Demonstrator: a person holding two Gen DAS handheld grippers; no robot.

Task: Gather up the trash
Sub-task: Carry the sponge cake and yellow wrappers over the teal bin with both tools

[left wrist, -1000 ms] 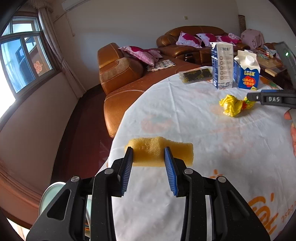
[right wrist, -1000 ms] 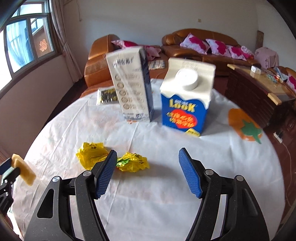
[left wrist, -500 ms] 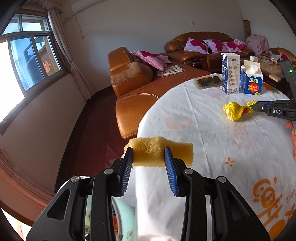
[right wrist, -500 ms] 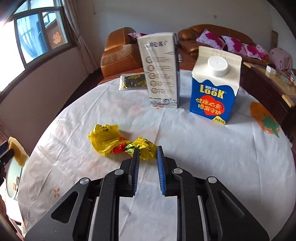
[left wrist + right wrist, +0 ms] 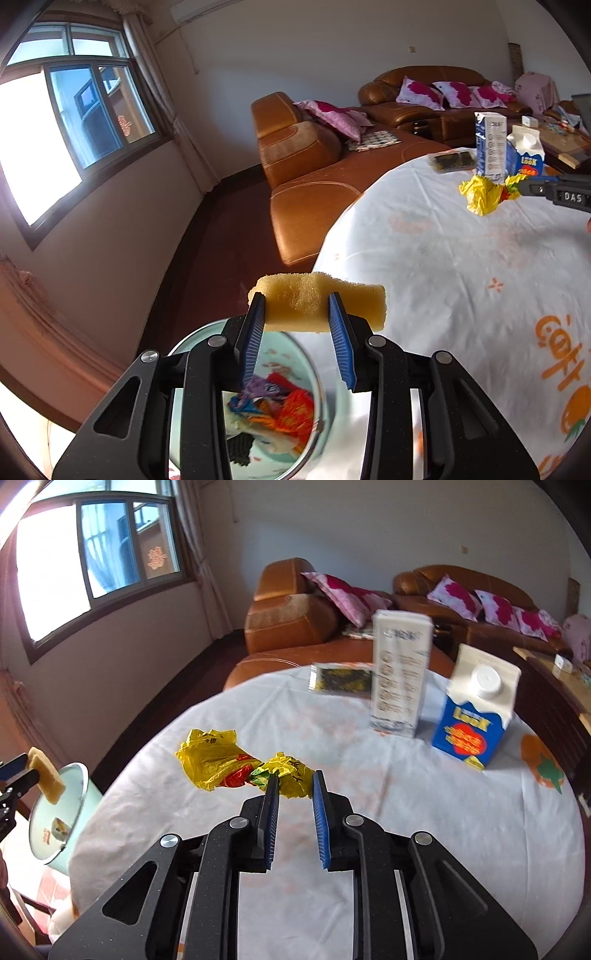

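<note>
The crumpled yellow wrapper [image 5: 221,764] is thin plastic film, so it should be very light, soft and a little slippery, and it will change shape under any squeeze; the best place to hold it is a thick, bunched part, not a loose edge. The right gripper [image 5: 293,786] holds it exactly there, its jaws narrow and pinching the bunched near-right end, while the bigger left part hangs free above the white tablecloth [image 5: 369,812]. The yellow sponge [image 5: 317,301] is also light and soft, but rough and springy, easy to keep; the left gripper [image 5: 297,306] clamps its middle, both ends sticking out. It is held at the near-left edge of the table, just above the pale green bin [image 5: 312,373], which already contains colourful scraps. Far on the table two cartons [image 5: 400,679] stand upright, with a flat dark packet [image 5: 341,679] to their left.
</note>
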